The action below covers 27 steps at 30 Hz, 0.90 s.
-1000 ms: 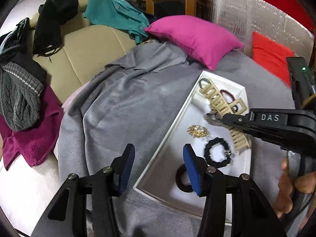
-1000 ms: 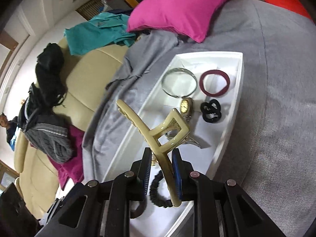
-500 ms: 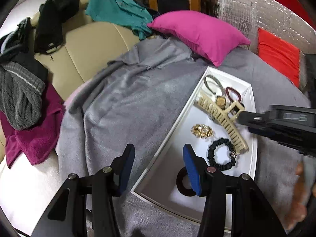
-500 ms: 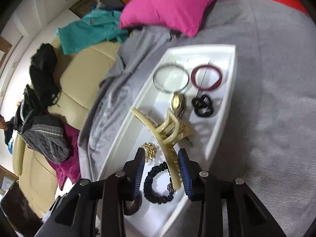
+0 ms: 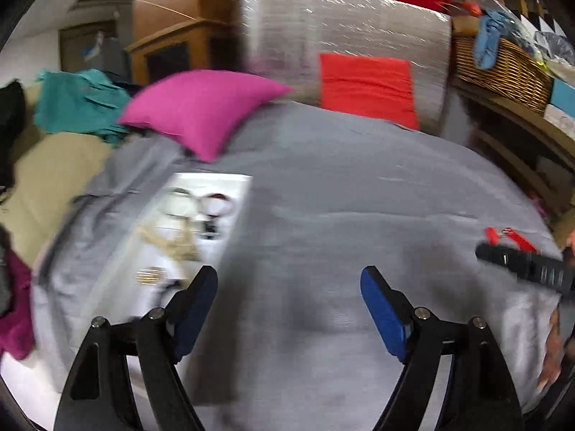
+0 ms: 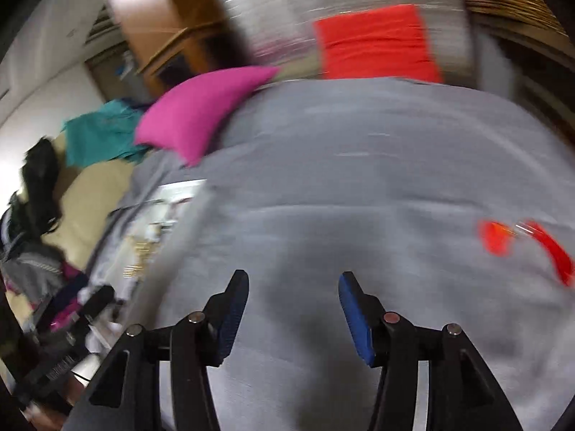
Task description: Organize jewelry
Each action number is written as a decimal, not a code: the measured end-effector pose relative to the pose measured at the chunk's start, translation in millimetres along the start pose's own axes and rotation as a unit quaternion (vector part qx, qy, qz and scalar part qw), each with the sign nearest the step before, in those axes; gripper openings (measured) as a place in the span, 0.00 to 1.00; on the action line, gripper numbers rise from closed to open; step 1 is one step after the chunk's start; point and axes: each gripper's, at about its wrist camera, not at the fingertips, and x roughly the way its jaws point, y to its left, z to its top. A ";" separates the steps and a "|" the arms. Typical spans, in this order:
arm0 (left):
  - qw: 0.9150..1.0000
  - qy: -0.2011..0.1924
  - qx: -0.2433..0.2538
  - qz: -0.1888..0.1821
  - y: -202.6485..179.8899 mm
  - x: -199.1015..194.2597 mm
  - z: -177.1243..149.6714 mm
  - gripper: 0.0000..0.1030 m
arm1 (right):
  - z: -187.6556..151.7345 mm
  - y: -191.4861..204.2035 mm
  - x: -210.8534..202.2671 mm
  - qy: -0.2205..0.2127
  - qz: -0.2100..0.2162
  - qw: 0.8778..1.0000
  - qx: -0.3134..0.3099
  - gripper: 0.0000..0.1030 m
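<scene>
Both views are motion-blurred. A white tray (image 5: 237,194) lies on the grey blanket at the left, holding a beige hair claw (image 5: 169,242), bangles, a gold brooch (image 5: 149,274) and dark hair ties. It also shows in the right wrist view (image 6: 179,188). A red hair clip (image 6: 524,242) lies on the blanket at the right, also seen in the left wrist view (image 5: 506,235). My left gripper (image 5: 289,305) is open and empty over bare blanket. My right gripper (image 6: 293,307) is open and empty, left of the red clip.
A magenta pillow (image 5: 201,111) and a red cushion (image 5: 366,86) sit at the back of the grey blanket (image 5: 359,186). Clothes are piled on the beige sofa (image 5: 46,168) at the left. A wicker basket (image 5: 503,68) stands back right.
My right gripper let go of the beige hair claw, which now lies in the tray. Both grippers opened wider and swung right, away from the tray, bringing the red clip into view.
</scene>
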 end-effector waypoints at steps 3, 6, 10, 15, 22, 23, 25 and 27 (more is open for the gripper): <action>0.999 0.035 -0.024 -0.021 -20.8 34.8 3.4 0.80 | -10.5 -44.0 -0.3 0.003 -0.030 0.999 0.027 0.54; 0.997 0.057 -0.047 -0.025 -32.7 69.0 0.7 0.80 | -11.9 -70.4 11.0 0.007 -0.059 0.997 0.043 0.54; 0.994 0.085 -0.065 -0.011 -43.4 118.0 -11.5 0.80 | -10.6 -84.3 37.0 0.026 -0.072 0.996 0.041 0.54; 0.996 0.078 -0.038 0.035 -52.0 153.0 -10.3 0.86 | -2.3 -73.8 62.2 0.001 -0.114 0.993 0.009 0.56; 0.994 0.083 -0.047 0.053 -46.9 160.2 -7.8 1.00 | 7.2 -64.0 86.1 0.015 -0.181 0.983 -0.018 0.94; 0.994 0.083 -0.047 0.051 -46.5 160.1 -8.5 1.00 | 8.7 -70.9 86.3 0.019 -0.175 0.984 -0.002 0.97; 0.995 0.086 -0.039 0.043 -45.5 159.8 -7.6 1.00 | 8.8 -78.3 84.3 0.021 -0.164 0.986 0.010 1.00; 0.995 0.088 -0.032 0.034 -42.5 162.3 -6.3 1.00 | 6.0 -75.9 82.8 0.018 -0.167 0.986 -0.009 1.00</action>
